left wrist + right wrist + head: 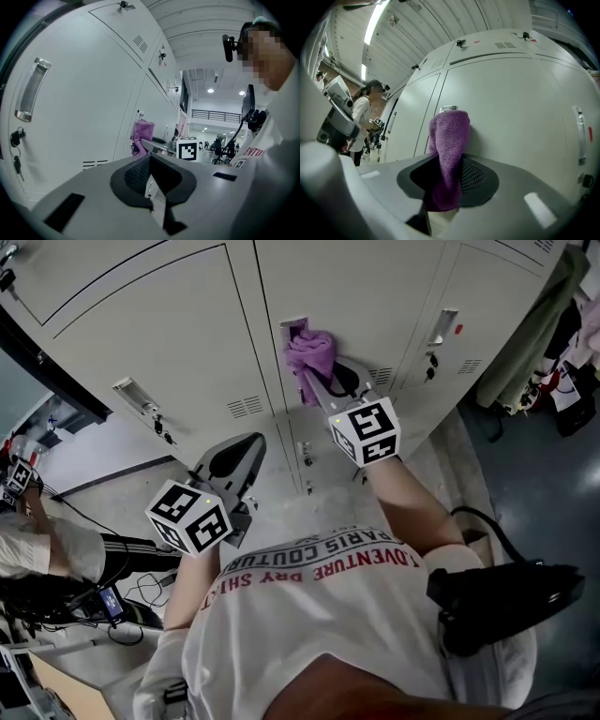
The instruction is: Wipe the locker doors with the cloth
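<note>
Purple cloth sits clamped between the jaws of the right gripper. In the right gripper view I read both jaws closed on its lower part, with the upper part standing up past the tips in a rounded bundle. In the head view, the right gripper is raised at the middle locker door and the cloth lies against that door, directly below its recessed handle and overlapping it. The left gripper view confirms this from the side: the cloth meets the door face beside the handle. I cannot tell how firmly it presses. The left gripper hangs lower and to the left, well apart from the cloth, pointing at the foot of the lockers. In the left gripper view, the left gripper holds nothing; its jaws stand slightly apart, with light locker surface showing through the narrow gap. The left locker door fills that view, with a clear handle and keys hanging in the lock below it.
</note>
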`<state>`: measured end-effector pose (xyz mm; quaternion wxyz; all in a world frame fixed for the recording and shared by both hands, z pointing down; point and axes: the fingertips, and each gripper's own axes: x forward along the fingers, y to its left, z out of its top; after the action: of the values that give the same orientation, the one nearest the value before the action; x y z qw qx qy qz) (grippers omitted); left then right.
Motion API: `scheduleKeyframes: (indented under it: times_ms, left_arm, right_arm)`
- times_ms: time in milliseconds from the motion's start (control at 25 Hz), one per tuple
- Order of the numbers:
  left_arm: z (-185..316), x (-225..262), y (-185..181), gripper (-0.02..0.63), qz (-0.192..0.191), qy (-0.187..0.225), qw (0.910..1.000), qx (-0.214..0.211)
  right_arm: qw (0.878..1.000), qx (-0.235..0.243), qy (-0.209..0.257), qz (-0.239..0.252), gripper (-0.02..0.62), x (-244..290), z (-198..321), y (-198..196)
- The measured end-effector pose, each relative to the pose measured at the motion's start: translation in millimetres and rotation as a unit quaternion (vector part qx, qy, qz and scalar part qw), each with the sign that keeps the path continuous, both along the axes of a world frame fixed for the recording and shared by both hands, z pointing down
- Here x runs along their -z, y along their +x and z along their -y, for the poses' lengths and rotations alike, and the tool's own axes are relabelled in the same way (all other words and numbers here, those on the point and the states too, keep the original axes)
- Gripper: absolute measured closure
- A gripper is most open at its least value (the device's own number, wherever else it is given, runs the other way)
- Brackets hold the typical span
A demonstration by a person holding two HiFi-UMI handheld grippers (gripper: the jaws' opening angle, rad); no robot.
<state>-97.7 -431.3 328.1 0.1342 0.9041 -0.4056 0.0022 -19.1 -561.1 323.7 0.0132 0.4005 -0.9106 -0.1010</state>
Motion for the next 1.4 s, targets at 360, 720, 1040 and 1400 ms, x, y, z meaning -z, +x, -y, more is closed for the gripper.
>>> scheduleKeyframes:
  times_ms: [360,720,1040,1400]
  left_arm:
    - [13,-6,18,0.606,-0.005,-0.006,0.9998,-0.019]
    - [27,-14,44,0.606,-0.012,-0.014,0.9986,-0.049]
    - [31,-16,55,0.606,-0.015,-0.021,0.9974,-0.068]
    - [27,-19,56,0.606,-0.014,-0.025,0.9970,-0.072]
  right_arm:
    - [0.999,-0.032,0.008,-0.006,0.503,-1,11,40]
    - [0.991,-0.136,-0.004,0.018,0.503,-9,35,134]
    - [0.982,-0.181,-0.017,0.044,0.503,-10,45,182]
    - [0.981,-0.185,-0.029,0.043,0.503,-9,40,175]
